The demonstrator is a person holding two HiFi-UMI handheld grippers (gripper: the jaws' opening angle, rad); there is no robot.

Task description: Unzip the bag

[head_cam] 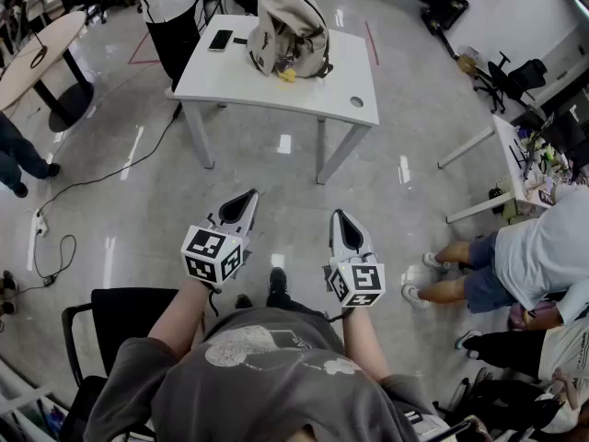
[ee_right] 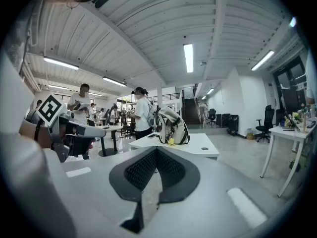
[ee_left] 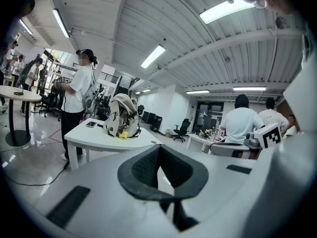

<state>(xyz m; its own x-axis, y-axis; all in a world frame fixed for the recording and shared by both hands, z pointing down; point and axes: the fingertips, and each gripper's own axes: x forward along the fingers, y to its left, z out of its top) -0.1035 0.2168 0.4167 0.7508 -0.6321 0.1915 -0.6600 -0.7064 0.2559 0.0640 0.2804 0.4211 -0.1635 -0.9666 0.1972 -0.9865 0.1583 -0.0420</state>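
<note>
Claws (head_cam: pixel 244 203) (head_cam: pixel 343 221) closed, level (side by side), bag (head_cam: pixel 289 28) well ahead

The left gripper (ee_left: pixel 159 170), jaws together and empty, faces a backpack (ee_left: pixel 122 116) standing on a white table (ee_left: pixel 106 139) well ahead.

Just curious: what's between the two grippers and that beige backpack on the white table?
Head view: only bare shiny grey floor, then the white table's near edge.
</note>
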